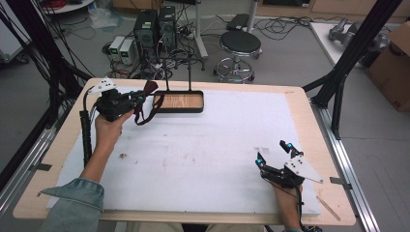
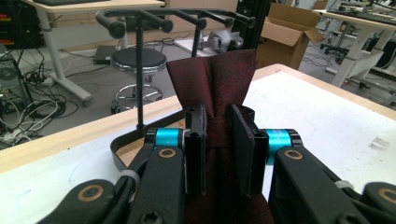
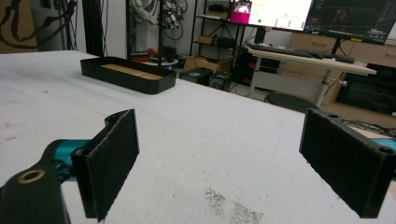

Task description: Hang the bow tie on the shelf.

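In the left gripper view the lower part of the dark red bow tie (image 2: pixel 219 93) drops out of frame at 6 o'clock, and the stand's base tray (image 2: pixel 122 154) is mostly hidden behind the jaw arms. Its upright rods and top pegs (image 2: pixel 140 21) show clearly against the room beyond. In the high view the tie's strap (image 1: pixel 145 110) hangs in a loop below the left gripper (image 1: pixel 138 99); how far it reaches onto the table cannot be made out. The person's right forearm is cut off at the bottom edge.

The white foam mat (image 1: pixel 203 145) covers most of the wooden table (image 1: pixel 309 121), leaving a bare wood margin along every side. The middle of the mat is open between the two hands, with a small dark smudge (image 1: pixel 123 155) toward 8 o'clock. The black tray with a wood floor (image 1: pixel 180 102) sits at 12 o'clock, near the far edge, its right end with free mat beside it.

The left hand (image 1: pixel 107 129) reaches from 7 o'clock toward 11 o'clock, denim sleeve (image 1: pixel 77 200) at the near edge, holding its gripper just left of the tray. Its jaws are pinched on the bow tie's knot, the wings fanning up above the pads (image 2: pixel 243 149).

The right gripper (image 1: pixel 274 154) rests low at 4 o'clock, near the mat's right edge, pointing toward 11 o'clock. Its jaws stand wide apart with nothing between the pads (image 3: pixel 112 163).
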Available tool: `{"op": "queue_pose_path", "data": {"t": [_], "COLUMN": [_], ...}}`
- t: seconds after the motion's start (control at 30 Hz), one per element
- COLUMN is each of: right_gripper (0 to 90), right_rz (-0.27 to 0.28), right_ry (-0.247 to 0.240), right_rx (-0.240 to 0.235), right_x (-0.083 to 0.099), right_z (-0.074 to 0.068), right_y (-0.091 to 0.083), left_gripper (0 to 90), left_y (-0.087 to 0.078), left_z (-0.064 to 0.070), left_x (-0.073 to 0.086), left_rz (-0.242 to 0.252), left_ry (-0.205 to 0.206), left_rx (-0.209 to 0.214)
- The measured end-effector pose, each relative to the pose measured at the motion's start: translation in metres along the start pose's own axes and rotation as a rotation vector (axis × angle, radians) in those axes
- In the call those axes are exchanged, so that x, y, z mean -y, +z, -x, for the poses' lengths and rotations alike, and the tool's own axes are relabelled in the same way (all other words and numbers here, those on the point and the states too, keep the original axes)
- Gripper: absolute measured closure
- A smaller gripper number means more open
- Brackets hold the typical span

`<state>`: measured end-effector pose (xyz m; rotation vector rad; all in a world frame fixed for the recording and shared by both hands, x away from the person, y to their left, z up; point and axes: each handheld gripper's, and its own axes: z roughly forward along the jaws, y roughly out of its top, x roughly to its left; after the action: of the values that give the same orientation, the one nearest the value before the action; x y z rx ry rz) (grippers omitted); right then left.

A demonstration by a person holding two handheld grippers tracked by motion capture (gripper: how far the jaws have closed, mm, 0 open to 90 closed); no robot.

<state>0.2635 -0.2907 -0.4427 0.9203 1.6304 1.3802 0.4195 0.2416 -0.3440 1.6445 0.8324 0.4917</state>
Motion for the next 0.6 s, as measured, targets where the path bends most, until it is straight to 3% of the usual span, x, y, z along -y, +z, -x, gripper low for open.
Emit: {"op": "queue_pose_path", "data": {"t": [0.17,0.6], "right_gripper": [11.1,11.1], "right_rz": [0.003,0.0], "right_ry": [-0.01,-0.005], "right_rx": [-0.001,-0.001], "right_x": [0.0,0.0], "right_z": [0.0,0.0], "right_y": [0.0,0.0], "left_gripper": [75.2,75.2], "left_y": [0.002,0.003], "left_z": [-0.006,-0.019], "left_x": [-0.002,-0.026], "left_rz": [0.01,0.055], "left_ry": [-0.008,-0.017], "left_rx": [0.001,0.003]}}
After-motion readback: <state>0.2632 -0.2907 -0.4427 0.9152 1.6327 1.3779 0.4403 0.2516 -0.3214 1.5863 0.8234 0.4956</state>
